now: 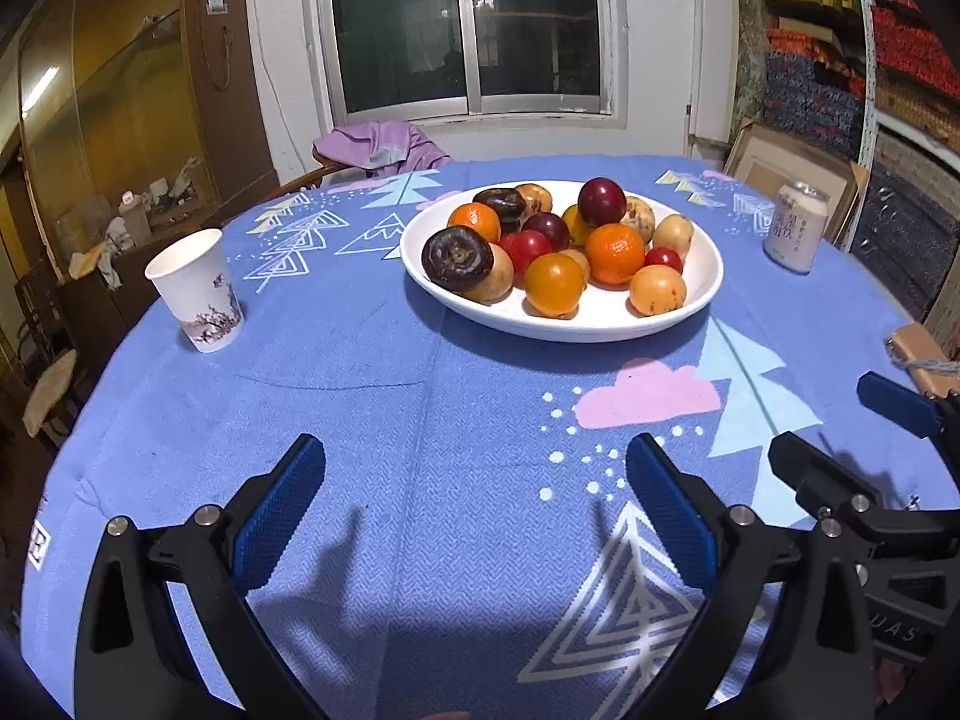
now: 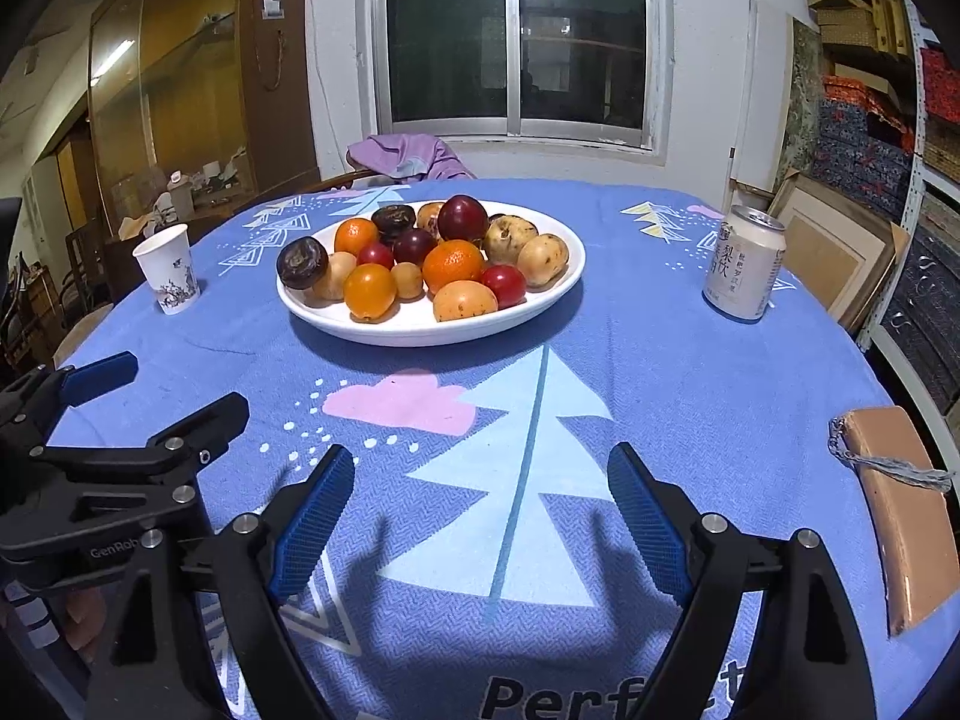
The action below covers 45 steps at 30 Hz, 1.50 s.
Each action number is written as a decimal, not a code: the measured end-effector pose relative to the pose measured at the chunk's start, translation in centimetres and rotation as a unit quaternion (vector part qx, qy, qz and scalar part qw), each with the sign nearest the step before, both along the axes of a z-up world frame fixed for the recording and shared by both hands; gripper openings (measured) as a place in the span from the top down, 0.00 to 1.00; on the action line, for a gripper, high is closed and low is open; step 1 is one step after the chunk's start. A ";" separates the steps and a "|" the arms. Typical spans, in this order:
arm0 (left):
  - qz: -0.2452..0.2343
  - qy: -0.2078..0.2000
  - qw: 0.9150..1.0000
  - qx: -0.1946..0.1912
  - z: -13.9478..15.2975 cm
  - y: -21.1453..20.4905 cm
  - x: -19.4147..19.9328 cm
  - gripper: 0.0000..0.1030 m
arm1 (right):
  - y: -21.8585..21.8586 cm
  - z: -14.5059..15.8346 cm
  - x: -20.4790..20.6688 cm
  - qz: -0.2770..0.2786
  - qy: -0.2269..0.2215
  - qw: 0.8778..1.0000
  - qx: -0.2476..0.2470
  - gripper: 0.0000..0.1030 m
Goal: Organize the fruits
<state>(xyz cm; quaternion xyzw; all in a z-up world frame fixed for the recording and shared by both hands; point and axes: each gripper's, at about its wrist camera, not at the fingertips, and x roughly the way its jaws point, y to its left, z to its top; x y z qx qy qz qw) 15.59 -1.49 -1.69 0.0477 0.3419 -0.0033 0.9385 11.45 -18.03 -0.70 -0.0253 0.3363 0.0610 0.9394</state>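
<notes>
Two black grippers with blue ribbed pads hover low over the near edge of a round table, side by side and apart from each other. Seen from its own camera, the left gripper (image 1: 474, 516) has its fingers spread wide with only tablecloth between them; it grasps nothing. Likewise the right gripper (image 2: 480, 516) is spread wide and holds nothing. Under both lies a blue tablecloth (image 1: 420, 420) printed with pale triangular trees and a pink cloud (image 2: 402, 402). Toward the middle of the table, well beyond both grippers, sits a white oval plate (image 1: 600, 324) piled with fruit: two oranges, one near the centre (image 1: 613, 253), dark red plums, the tallest at the far side (image 1: 602, 201), a dark brown wrinkled fruit (image 1: 457, 257) at the left edge, small red fruits, and several yellow-brown speckled fruits. A white paper cup (image 1: 197, 291) with a floral print stands upright to the left of the plate. A pale drink can (image 2: 744, 264) stands upright to the right. A tan block (image 2: 900, 516) rests at the table's right edge. Purple cloth (image 2: 408, 156) drapes a chair beyond the far side, below a dark window.
</notes>
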 end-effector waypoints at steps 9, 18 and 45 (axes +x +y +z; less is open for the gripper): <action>-0.004 -0.010 1.000 -0.008 0.3 0.3 -0.2 0.04 | -0.3 0.2 -0.2 0.000 -0.001 1.000 0.008 0.15; -0.004 -0.018 1.000 0.000 0.3 0.1 -0.3 0.04 | -0.2 0.2 -0.2 0.000 -0.001 1.000 0.006 0.15; -0.008 -0.022 1.000 -0.003 0.4 0.2 -0.5 0.04 | -0.2 0.2 -0.3 0.001 -0.001 1.000 0.004 0.15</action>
